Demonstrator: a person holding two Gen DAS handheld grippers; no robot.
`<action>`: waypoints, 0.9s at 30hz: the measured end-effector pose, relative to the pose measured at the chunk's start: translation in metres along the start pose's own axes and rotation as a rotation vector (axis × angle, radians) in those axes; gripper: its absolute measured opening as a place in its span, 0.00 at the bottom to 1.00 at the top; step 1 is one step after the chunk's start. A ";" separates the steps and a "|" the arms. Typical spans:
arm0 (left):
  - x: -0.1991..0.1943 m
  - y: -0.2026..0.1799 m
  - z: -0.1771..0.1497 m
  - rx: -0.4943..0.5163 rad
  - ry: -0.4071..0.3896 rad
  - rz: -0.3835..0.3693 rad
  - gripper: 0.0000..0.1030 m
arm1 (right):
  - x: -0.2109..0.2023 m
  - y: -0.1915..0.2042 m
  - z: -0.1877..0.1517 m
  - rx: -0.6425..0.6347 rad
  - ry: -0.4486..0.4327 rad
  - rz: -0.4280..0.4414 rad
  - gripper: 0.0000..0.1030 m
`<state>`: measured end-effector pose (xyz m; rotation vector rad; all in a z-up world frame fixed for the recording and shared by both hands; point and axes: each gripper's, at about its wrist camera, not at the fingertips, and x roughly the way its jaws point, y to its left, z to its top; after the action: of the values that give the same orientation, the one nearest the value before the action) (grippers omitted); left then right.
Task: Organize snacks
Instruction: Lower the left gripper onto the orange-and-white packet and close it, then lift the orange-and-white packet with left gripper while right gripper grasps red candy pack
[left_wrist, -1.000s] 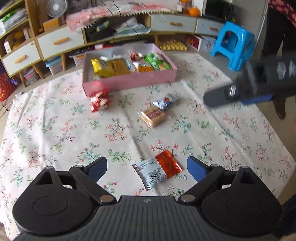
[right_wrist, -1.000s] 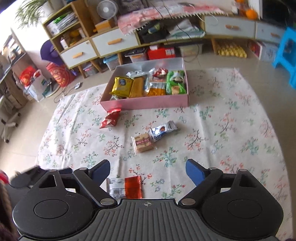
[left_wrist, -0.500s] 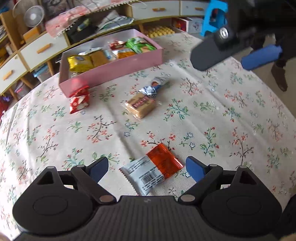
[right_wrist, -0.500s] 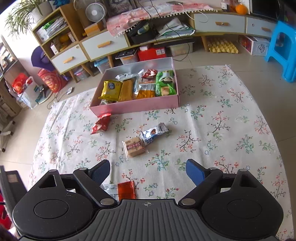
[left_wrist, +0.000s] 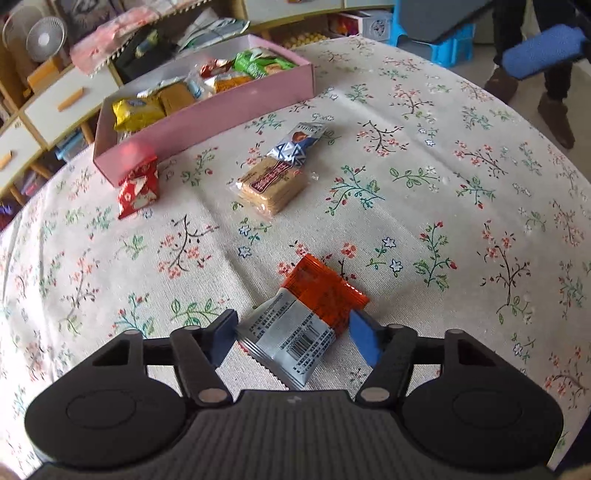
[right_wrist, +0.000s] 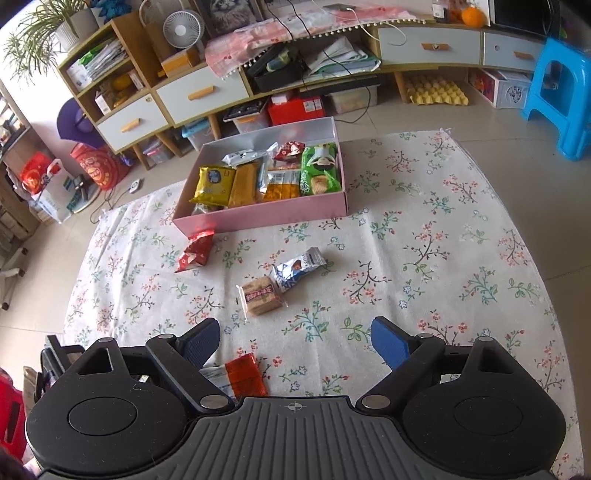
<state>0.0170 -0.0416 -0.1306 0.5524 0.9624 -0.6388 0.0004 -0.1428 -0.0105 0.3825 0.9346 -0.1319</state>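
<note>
A floral cloth (right_wrist: 424, 236) lies spread on the tiled floor and carries everything. Near its far edge, left of centre, sits a pink box (right_wrist: 266, 218), already packed with snack packets in yellow, orange and green. Just off the box's near left corner lies a red packet (right_wrist: 194, 251), close to the pink wall. Toward the middle of the cloth a clear-wrapped cracker pack (right_wrist: 261, 295) lies with a blue-and-silver packet (right_wrist: 297, 269) touching its far corner.

Near the cloth's near edge lies an orange-and-silver packet (left_wrist: 306, 325), barcode side up. The left hand-held gripper (left_wrist: 291, 338) is down over it, its jaws closing, with the packet between them. The left fingertip meets the silver end's edge and the right one the orange side, though whether they yet press firmly cannot be told. In the right wrist view the same packet (right_wrist: 245, 376) shows by the near edge.

The right hand-held gripper (right_wrist: 295, 339) hangs above the cloth with its jaws spread wide and nothing between them.

A blue stool (right_wrist: 557, 96) stands on the floor beyond the cloth's far right corner.
</note>
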 end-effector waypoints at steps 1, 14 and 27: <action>0.000 0.001 0.000 0.002 -0.001 0.000 0.59 | 0.000 -0.001 0.000 0.003 0.000 0.001 0.88; -0.009 0.015 0.005 -0.076 -0.017 -0.002 0.33 | 0.002 0.000 0.001 0.001 0.003 0.002 0.88; -0.019 0.038 0.006 -0.219 -0.039 -0.007 0.14 | 0.004 0.001 0.000 0.000 0.007 -0.007 0.88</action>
<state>0.0394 -0.0150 -0.1057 0.3416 0.9837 -0.5399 0.0033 -0.1417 -0.0135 0.3797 0.9430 -0.1366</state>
